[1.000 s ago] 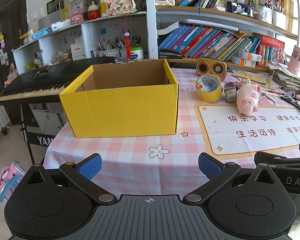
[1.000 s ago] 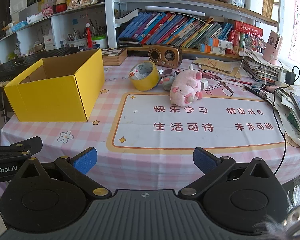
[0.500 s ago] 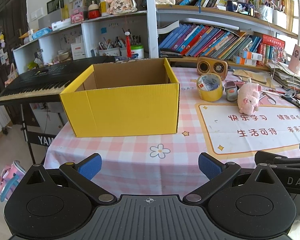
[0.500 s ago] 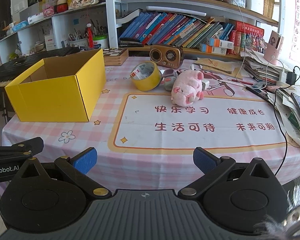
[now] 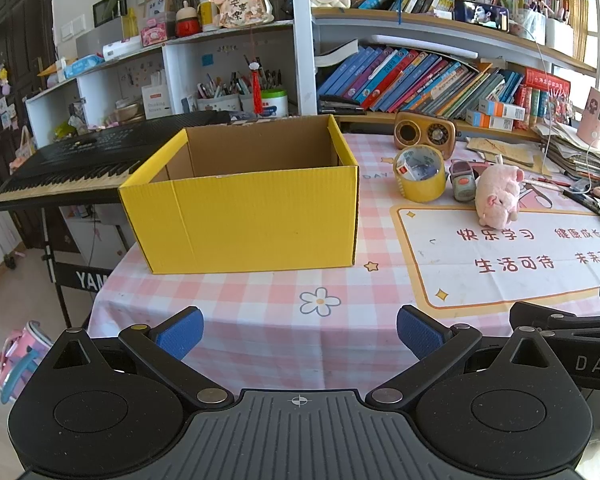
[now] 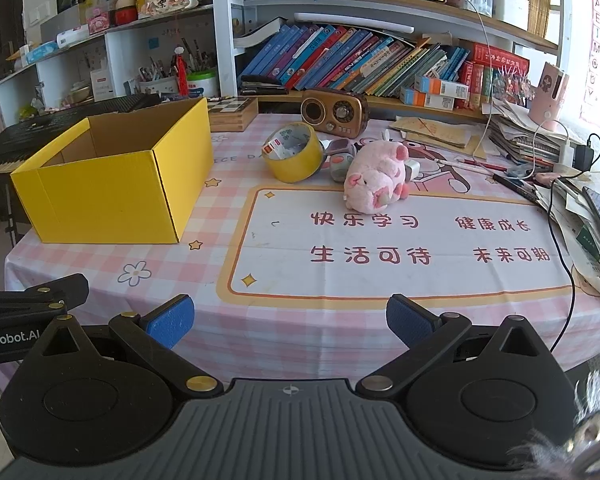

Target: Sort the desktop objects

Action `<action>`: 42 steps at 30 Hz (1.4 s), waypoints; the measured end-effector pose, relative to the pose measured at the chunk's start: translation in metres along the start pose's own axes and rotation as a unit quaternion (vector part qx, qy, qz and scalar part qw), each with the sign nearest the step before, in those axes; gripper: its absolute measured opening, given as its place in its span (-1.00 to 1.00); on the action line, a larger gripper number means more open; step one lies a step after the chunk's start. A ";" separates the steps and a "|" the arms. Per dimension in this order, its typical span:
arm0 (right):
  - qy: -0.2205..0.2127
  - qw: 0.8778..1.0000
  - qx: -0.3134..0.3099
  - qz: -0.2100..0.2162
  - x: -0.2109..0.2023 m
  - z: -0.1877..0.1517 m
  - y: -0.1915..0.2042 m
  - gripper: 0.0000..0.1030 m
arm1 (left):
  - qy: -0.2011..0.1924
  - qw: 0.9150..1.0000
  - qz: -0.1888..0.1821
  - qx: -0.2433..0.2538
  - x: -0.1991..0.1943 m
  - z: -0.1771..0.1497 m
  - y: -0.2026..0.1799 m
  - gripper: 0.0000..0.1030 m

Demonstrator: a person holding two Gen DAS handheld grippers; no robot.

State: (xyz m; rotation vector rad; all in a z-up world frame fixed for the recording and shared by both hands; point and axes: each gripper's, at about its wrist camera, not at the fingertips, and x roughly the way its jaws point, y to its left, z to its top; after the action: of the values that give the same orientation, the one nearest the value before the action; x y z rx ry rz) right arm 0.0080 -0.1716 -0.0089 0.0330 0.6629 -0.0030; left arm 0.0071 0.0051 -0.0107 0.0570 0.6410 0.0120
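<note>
- Left wrist view: my left gripper (image 5: 298, 330) hangs at the near table (image 5: 260, 308) edge, fingers wide and empty, facing the open yellow box (image 5: 244, 216) at far left.
- Tape roll (image 6: 294, 153), small grey toy (image 6: 339, 158) and pink plush pig (image 6: 376, 178) cluster right of the box.
- My right gripper (image 6: 288, 320), fingers wide and empty, is nearer the pig, which lies lengthwise across them, soft and squashy.

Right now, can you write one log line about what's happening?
left gripper: open, holding nothing | right gripper: open, holding nothing | yellow box: looks empty | pink pig toy, tape roll: on table
</note>
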 end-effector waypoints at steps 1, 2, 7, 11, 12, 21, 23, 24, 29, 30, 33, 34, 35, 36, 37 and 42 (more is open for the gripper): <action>0.000 1.000 0.000 0.000 0.001 -0.001 0.000 1.00 | 0.000 1.000 0.000 0.000 0.000 0.000 0.000 1.00; 0.000 1.000 0.000 0.000 -0.001 0.000 0.000 1.00 | 0.000 1.000 0.000 0.001 0.000 0.000 0.000 1.00; 0.000 1.000 0.000 0.000 0.002 -0.003 -0.001 1.00 | 0.001 1.000 0.001 0.001 0.000 0.000 0.000 1.00; -0.003 1.000 -0.001 0.001 0.001 0.001 0.001 1.00 | 0.000 1.000 0.001 0.001 0.000 -0.001 0.001 1.00; -0.004 1.000 -0.002 0.001 -0.001 0.002 0.001 1.00 | 0.001 1.000 0.001 0.001 0.000 0.000 0.000 1.00; -0.004 1.000 0.000 0.008 -0.007 0.001 -0.001 1.00 | 0.004 1.000 0.002 0.003 -0.002 -0.001 -0.004 1.00; -0.004 1.000 0.000 0.006 -0.007 0.001 -0.001 1.00 | 0.006 1.000 0.003 0.003 -0.002 -0.001 -0.006 1.00; -0.004 1.000 0.000 0.007 -0.007 0.001 -0.001 1.00 | 0.006 1.000 0.003 0.004 -0.003 -0.001 -0.007 1.00; -0.005 1.000 0.001 0.008 -0.006 0.000 -0.002 1.00 | 0.008 1.000 0.004 0.007 -0.003 0.002 -0.009 1.00; -0.004 1.000 0.000 0.007 -0.006 0.000 -0.002 1.00 | 0.008 1.000 0.004 0.007 -0.003 0.002 -0.009 1.00; -0.004 1.000 0.001 0.007 -0.006 0.000 -0.002 1.00 | 0.009 1.000 0.004 0.008 -0.003 0.003 -0.010 1.00; -0.004 1.000 0.001 0.007 -0.006 0.000 -0.002 1.00 | 0.009 1.000 0.004 0.009 -0.002 0.003 -0.011 1.00; -0.004 1.000 0.002 0.006 -0.006 0.000 -0.003 1.00 | 0.010 1.000 0.003 0.009 -0.001 0.004 -0.012 1.00; -0.002 1.000 0.003 0.007 -0.005 -0.001 -0.005 1.00 | 0.012 1.000 0.002 0.010 0.000 0.005 -0.013 1.00; -0.002 1.000 0.003 0.007 -0.005 -0.001 -0.006 1.00 | 0.013 1.000 0.002 0.011 0.001 0.006 -0.014 1.00; 0.001 1.000 0.010 0.001 -0.002 0.002 -0.014 1.00 | 0.015 1.000 -0.003 0.017 0.005 0.010 -0.021 1.00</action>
State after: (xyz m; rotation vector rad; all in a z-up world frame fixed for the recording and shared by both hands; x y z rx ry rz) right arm 0.0069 -0.1859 -0.0066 0.0526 0.6657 -0.0076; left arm 0.0170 -0.0157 -0.0069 0.0880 0.6720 -0.0034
